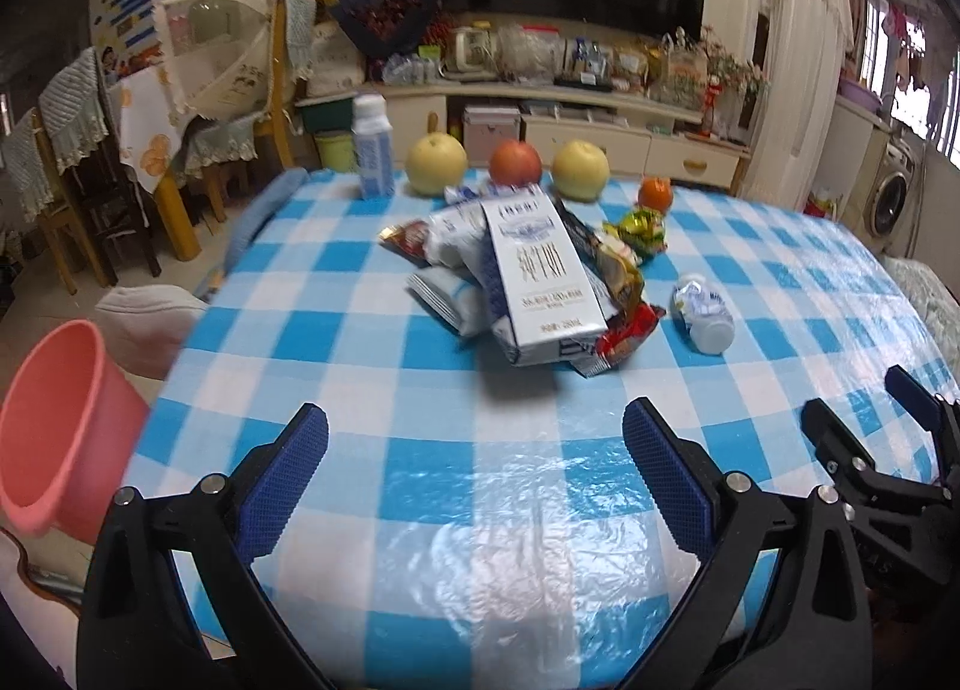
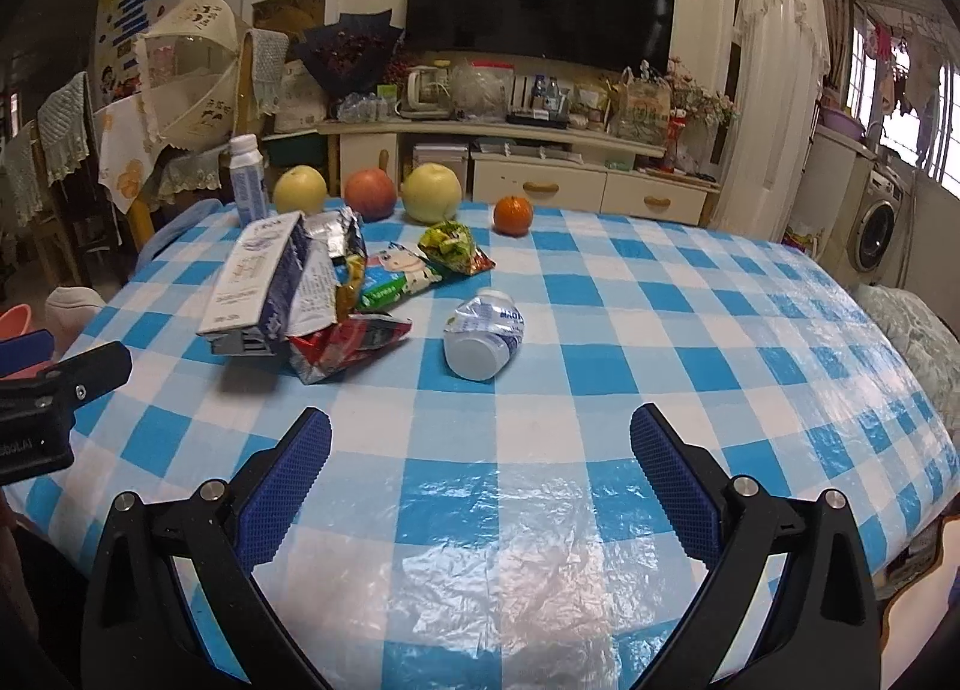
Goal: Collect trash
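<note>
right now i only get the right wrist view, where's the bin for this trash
Observer: The left wrist view shows a pink bucket beside the table's left edge, lower than the tabletop.
Operator: anything hidden behind that pile
Observer: Yes, crumpled white packets lie against the left side of the milk carton.
Operator: is the left gripper free
Observer: The left gripper has its jaws wide open with nothing between them.

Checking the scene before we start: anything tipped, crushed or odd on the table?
Yes. The small bottle lies on its side, label crumpled. The milk carton is flattened, propped on a heap of wrappers. Fruit and the upright bottle look normal.
</note>
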`<state>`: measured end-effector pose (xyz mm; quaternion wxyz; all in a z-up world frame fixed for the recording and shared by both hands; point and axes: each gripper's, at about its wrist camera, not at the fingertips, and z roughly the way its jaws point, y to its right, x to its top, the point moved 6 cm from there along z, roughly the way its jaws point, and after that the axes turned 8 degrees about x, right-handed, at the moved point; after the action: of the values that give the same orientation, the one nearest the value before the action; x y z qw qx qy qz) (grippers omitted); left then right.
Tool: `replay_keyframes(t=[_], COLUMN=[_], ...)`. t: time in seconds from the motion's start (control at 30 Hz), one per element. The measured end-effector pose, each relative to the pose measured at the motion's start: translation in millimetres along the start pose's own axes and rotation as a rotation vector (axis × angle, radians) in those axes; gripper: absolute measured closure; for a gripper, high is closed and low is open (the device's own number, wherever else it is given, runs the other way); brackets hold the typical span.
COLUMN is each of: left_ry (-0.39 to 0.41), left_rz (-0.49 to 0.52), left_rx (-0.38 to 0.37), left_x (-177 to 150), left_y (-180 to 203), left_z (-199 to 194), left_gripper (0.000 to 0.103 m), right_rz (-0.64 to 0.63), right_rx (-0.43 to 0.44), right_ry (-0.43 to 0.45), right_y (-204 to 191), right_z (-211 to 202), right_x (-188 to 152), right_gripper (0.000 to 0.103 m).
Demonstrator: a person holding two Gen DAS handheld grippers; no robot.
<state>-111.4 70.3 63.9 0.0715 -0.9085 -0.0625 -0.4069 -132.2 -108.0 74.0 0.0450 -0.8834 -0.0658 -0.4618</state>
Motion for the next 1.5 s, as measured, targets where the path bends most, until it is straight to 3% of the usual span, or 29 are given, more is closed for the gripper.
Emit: replay_keyframes(t=[0.3,0.63,0.9,1.13,1.5], left_ry=[0.149,0.282,0.324,0.326,0.328], left_rz=[-0.061,-0.072,-0.092,-0.099,-0.082], left_rx=[0.034,0.093,0.100,0.076,0.102], left_x=[11,17,20,18,12], left_y=[-40,-62,-71,-72,-68], left_z=[-69,-123,-144,-154,-160], left_gripper=[0.004,0.004,0.004,0.004,0.004], right_rz=[-0.025,-0.023,-0.039,-0.044,-0.082], right_rx=[0.012,0.000,-0.014,-0.028,-0.018], right_ry=[0.158,0.243,0.261,0.278,0.327], right_y=[-26,-32,-32,-32,-33], right_z=[-85,-141,-162,-176,-196], right_x=[23,40,43,40,36], right_gripper=[0.004,0.004,0.004,0.004,0.004])
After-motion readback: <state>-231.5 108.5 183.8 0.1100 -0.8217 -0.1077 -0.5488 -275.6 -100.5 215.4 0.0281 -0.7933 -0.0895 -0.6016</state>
